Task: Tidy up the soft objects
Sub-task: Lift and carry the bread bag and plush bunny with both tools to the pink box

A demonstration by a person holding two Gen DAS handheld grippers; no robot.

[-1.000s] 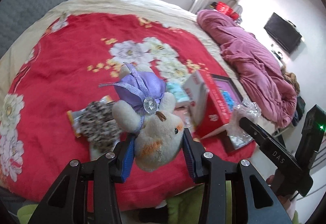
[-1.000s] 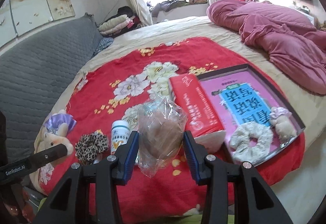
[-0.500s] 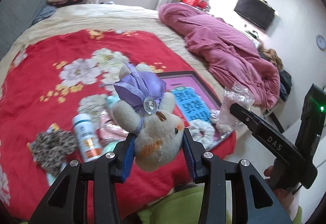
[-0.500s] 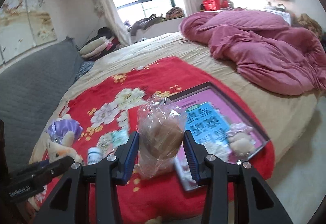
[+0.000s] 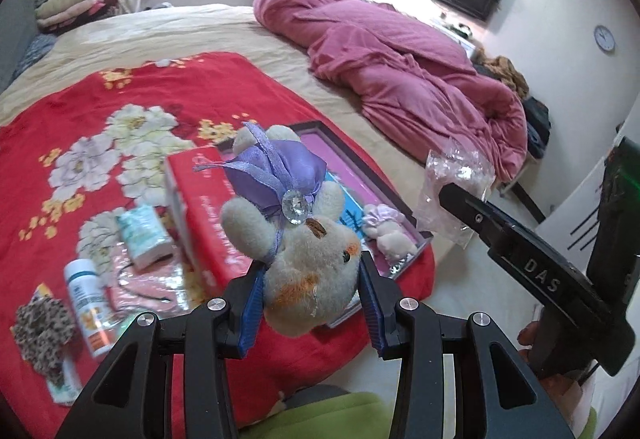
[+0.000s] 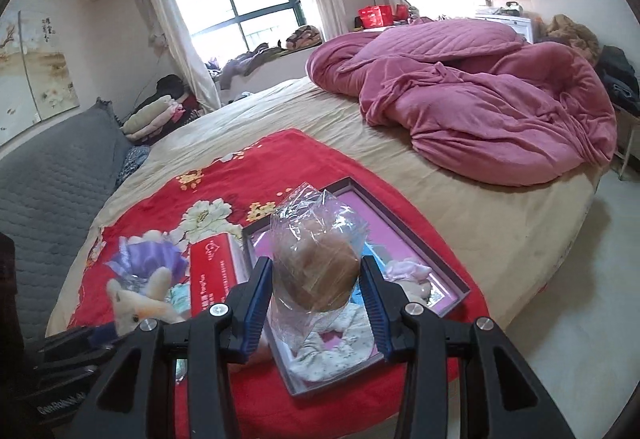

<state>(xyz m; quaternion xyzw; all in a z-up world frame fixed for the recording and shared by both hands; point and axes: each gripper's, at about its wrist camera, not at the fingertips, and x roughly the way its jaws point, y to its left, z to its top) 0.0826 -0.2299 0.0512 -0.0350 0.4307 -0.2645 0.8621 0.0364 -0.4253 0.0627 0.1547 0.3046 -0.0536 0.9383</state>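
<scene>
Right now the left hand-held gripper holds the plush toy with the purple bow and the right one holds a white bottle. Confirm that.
Not quite. The right hand-held gripper is clamped on a clear plastic bag with something brown inside, as the right wrist view shows. The white bottle lies on the red blanket. The left hand-held gripper does hold the plush toy.

Swung rightward across the red floral blanket (image 5: 132,95), cream plush rabbit with lilac satin bow (image 5: 304,239) and clear plastic bag holding a brown soft item (image 6: 314,271) carried over the dark-framed pink tray (image 6: 448,271); leopard-print scrunchie (image 5: 40,327) slid toward frame edge.
</scene>
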